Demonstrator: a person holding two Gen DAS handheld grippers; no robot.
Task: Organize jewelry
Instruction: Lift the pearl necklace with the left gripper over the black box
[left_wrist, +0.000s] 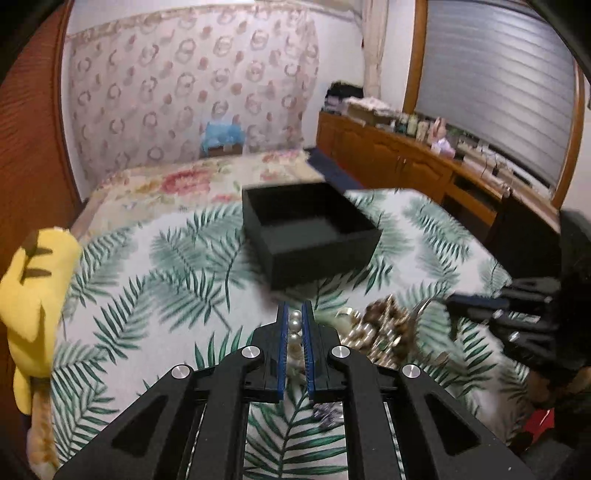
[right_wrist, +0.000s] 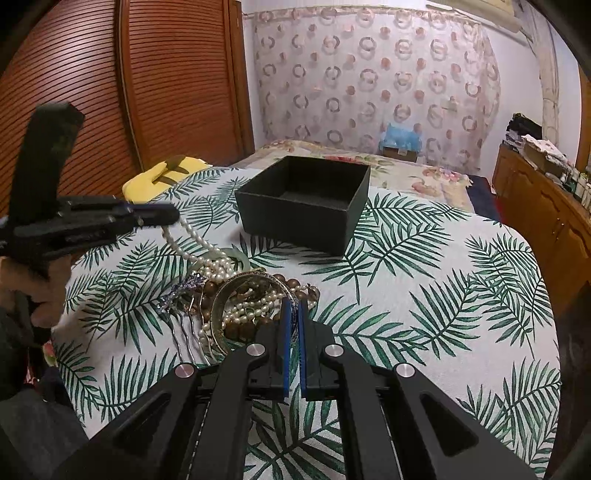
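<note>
At six o'clock of the black box, the left hand-held gripper is pinching a pearl necklace; the right hand-held gripper is clamping a bangle.

Palm-leaf bedspread — open black box, jewelry heap, yellow plush at its edge.

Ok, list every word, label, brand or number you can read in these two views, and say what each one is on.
None can be read.
Open black square cardboard box: plain walls, no print showing.
Small bottles and boxes on the brown wooden sideboard: any labels are too small and blurred.
Black hand-held gripper arms with blue pads: no markings visible.
Palm-leaf print cloth and circle-patterned curtain: patterns only, no lettering.
</note>
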